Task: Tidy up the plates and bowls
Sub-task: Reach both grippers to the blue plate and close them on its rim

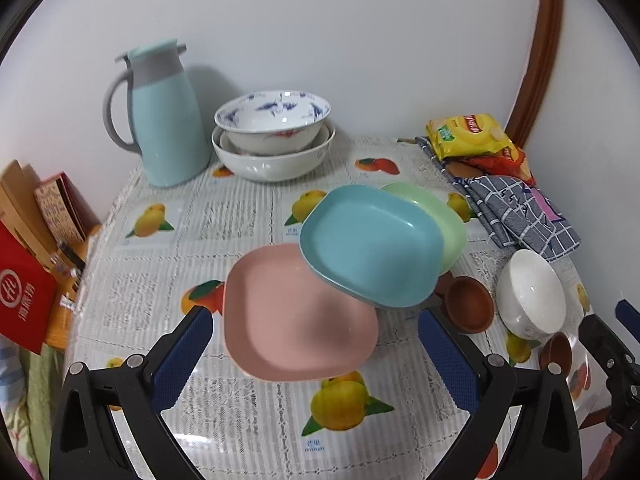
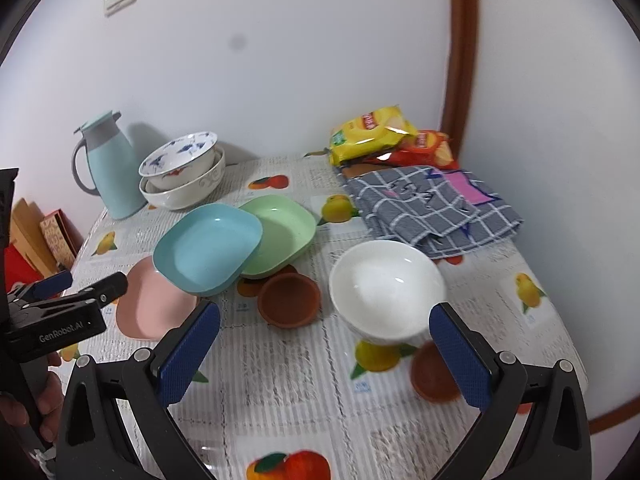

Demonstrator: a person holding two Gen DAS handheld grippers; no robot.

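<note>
A pink plate [image 1: 298,314] lies mid-table, with a blue plate [image 1: 370,242] overlapping its far right corner and leaning on a green plate [image 1: 438,216]. All three show in the right wrist view: pink [image 2: 154,306], blue [image 2: 208,248], green [image 2: 280,232]. A white bowl [image 2: 386,288] stands tilted on the table, with a small brown dish [image 2: 289,300] to its left and another [image 2: 434,376] in front. Stacked patterned bowls [image 1: 274,134] stand at the back. My left gripper [image 1: 314,344] is open just before the pink plate. My right gripper [image 2: 326,346] is open just before the white bowl.
A light blue jug [image 1: 160,116] stands at the back left. Snack bags [image 2: 372,130] and a checked cloth [image 2: 432,208] lie at the back right. Boxes [image 1: 28,256] stand off the table's left edge. The wall runs close behind the table.
</note>
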